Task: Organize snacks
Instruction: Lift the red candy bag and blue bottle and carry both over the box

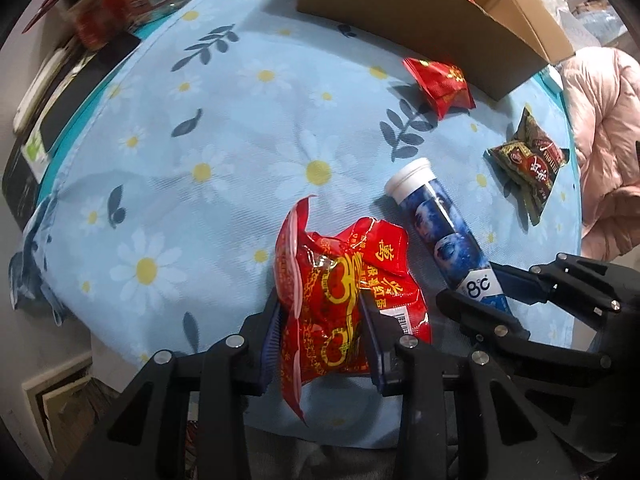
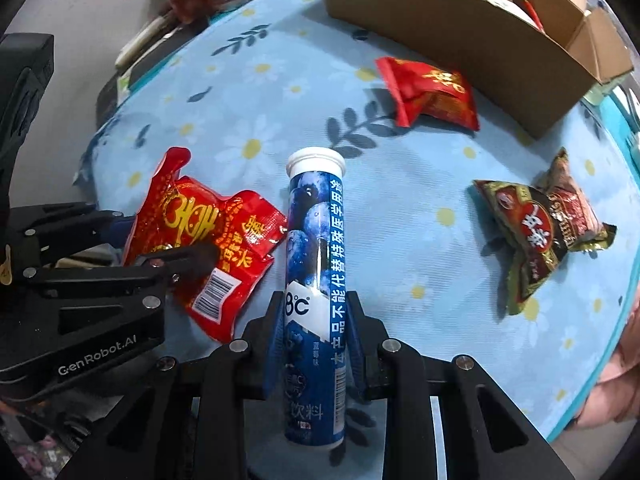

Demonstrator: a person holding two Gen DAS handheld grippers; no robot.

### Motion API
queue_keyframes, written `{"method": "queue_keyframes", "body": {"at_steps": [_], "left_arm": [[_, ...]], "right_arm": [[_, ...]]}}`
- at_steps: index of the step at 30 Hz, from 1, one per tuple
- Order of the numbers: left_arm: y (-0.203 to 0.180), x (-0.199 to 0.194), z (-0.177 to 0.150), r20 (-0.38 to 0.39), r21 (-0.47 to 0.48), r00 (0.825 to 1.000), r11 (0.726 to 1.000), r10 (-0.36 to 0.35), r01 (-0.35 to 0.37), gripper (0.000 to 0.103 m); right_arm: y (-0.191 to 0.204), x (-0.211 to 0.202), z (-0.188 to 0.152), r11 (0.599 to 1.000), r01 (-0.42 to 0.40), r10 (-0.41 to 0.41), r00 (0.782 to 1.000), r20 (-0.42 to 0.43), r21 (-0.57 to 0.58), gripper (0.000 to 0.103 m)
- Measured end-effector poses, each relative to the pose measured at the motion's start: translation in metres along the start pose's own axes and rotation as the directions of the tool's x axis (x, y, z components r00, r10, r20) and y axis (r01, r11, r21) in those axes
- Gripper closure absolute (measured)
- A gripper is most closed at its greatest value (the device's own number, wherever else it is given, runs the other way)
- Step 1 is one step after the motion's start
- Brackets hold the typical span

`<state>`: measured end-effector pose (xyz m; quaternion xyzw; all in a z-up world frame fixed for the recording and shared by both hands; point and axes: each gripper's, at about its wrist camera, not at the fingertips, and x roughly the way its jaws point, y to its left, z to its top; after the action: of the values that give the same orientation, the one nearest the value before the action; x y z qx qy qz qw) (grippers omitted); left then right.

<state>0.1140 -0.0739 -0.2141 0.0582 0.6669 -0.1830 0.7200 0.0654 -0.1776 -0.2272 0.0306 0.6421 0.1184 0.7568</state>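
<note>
round table with a light blue daisy-print cloth (image 1: pixel 224 128) fills most of both views. open cardboard box (image 1: pixel 420 12) sits along the top right edge of the left wrist view, some packets visible inside, contents too blurred to name. pink puffy jacket (image 1: pixel 604 140) at the far right edge, off the table. jars and dark flat items (image 1: pixel 120 4) clustered upper left, blurred.

left gripper (image 1: pixel 324 332) bottom centre of its own view, jaws closed down onto a crumpled red snack bag with gold print (image 1: pixel 344 292); bag is pinched between the blue pads, its top sticking up past the fingertips. in the right wrist view the same bag (image 2: pixel 208 240) is at left centre with the left gripper (image 2: pixel 160 248) coming in from the left edge.

right gripper (image 2: pixel 316 320) bottom centre of its view, jaws narrowed onto a blue blueberry-print tube with white cap (image 2: pixel 316 264), marked "8°c"; tube runs lengthwise between the fingers, cap end pointing away. in the left wrist view the tube (image 1: pixel 444 232) lies right of centre, just beside the red bag, right gripper (image 1: pixel 484 300) on its lower end.

loose on the cloth: small red packet (image 1: pixel 440 84) just in front of the box, and a dark green-and-red packet (image 1: pixel 528 164) near the right table edge, well apart from both grippers.
</note>
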Motion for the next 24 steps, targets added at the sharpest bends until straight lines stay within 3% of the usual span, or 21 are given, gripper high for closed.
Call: {"method": "queue_keyframes", "body": {"at_steps": [16,24], "left_arm": [[0.016,-0.057,-0.007,0.100,-0.058,0.995,0.998,0.021,-0.015,0.067],[0.024,-0.103,0.009,0.206,-0.060,0.978,0.998,0.042,-0.030,0.067]], "right_arm": [[0.017,-0.035,0.026,0.994,-0.050,0.056,0.996,0.070,-0.095,0.075],[0.023,-0.070,0.047,0.989,-0.050,0.070,0.987,0.143,-0.138,0.075]]}}
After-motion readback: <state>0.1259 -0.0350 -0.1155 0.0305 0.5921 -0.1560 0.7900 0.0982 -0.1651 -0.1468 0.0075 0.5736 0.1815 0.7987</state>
